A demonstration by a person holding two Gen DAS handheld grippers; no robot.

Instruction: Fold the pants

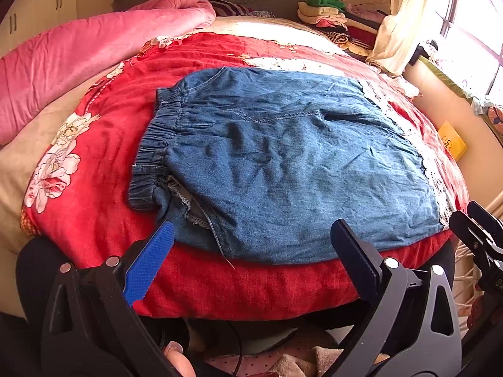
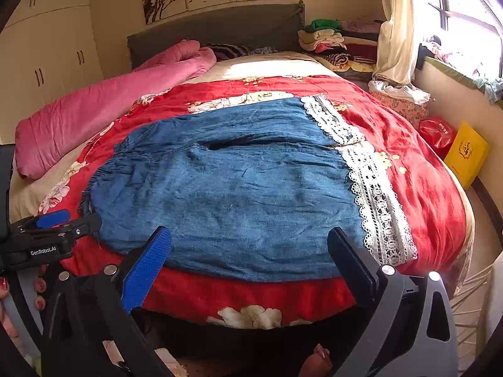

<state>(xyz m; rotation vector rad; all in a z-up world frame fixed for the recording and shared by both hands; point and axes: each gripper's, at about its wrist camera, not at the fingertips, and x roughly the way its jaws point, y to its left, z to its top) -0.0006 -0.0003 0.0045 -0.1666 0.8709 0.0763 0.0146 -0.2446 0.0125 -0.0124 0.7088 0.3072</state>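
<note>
Left wrist view: the left gripper (image 1: pixel 251 235) hovers with its jaws spread wide and empty over the near hem of the denim pants (image 1: pixel 283 157), which lie flat on the red bedspread (image 1: pixel 100 207). Right wrist view: the right gripper (image 2: pixel 250 242) is likewise spread, empty, above the pants (image 2: pixel 235 194) beside their lace trim (image 2: pixel 377 207).

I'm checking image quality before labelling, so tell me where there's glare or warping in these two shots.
Left wrist view: the bright window is blown out at upper right, and the red floral bedspread bulges from fisheye warping. Right wrist view: the same window glares, while the blue denim pants with white lace hems stay sharp and evenly lit.
</note>
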